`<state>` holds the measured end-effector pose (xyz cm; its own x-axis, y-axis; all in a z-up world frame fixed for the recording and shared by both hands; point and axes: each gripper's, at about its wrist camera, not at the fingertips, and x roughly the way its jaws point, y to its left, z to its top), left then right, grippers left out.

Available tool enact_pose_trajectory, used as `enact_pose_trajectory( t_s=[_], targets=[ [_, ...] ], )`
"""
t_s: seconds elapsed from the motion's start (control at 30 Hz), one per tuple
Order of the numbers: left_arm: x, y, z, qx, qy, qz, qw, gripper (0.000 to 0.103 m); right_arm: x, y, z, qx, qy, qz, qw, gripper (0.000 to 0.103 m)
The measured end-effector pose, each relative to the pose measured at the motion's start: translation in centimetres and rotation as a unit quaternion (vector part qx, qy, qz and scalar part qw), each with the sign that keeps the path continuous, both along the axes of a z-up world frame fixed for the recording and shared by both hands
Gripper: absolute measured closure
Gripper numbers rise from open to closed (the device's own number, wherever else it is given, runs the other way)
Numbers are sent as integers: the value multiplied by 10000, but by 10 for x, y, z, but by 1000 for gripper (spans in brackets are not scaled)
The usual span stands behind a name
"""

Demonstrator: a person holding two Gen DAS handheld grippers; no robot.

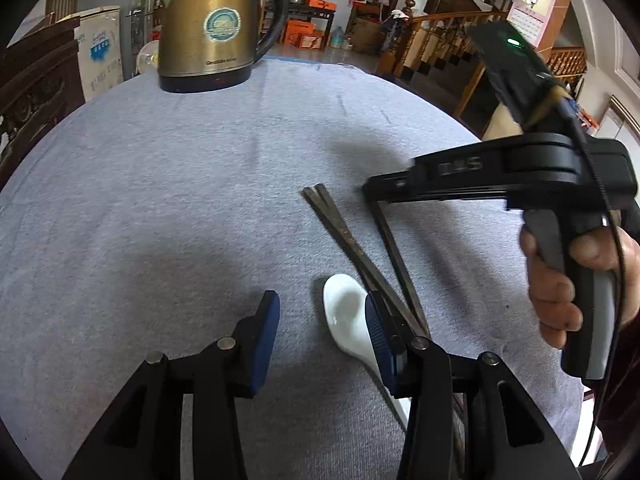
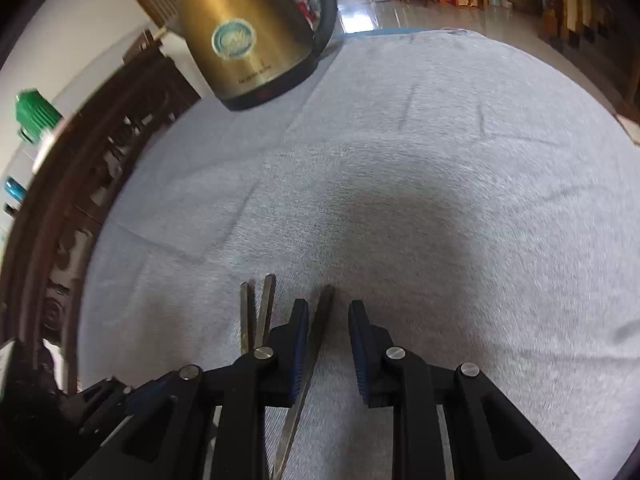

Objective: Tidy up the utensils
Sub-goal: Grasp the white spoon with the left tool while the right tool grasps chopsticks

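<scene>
My left claw (image 1: 320, 334) hangs released, the white spoon (image 1: 346, 320) at its right finger. At two o'clock my right claw (image 2: 329, 350) straddles one dark chopstick (image 2: 316, 336), unclenched; the other pair (image 1: 340, 232) lies beside. I judge gathering is underway: next, pinch squarely. Grey-clothed surface (image 1: 160, 200), brass kettle (image 1: 212, 24) at eleven, cluttered hall behind.

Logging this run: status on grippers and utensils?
Both open: left gripper beside white spoon, right gripper straddling one chopstick, not clamped. Two chopsticks lie just left. Kettle far back, clear.
</scene>
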<state>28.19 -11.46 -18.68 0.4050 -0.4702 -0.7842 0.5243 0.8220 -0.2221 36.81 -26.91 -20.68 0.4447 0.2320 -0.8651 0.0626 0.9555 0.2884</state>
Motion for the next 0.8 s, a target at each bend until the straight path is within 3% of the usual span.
enact_pose_trajectory(
  t_s=[0.13, 0.27, 0.37, 0.73, 0.8],
  targets=[
    [4, -4, -4, -47, 55, -59, 10000, 72, 9, 18, -1, -651, 24, 216, 9976, 79],
    [7, -5, -7, -92, 102, -74, 9999, 92, 9, 37, -2, -1428, -63, 459, 9887, 90],
    [8, -9, -6, 25, -18, -64, 10000, 96, 3, 44, -2, -1743, -206, 594, 9827, 92],
    [3, 17, 20, -106, -310, 240, 9992, 102, -40, -10, 21, -785, -957, -71, 9923, 96],
    [2, 21, 20, -106, -178, 184, 9996, 102, -51, -21, 25, -601, -1007, -190, 9929, 96]
  ],
)
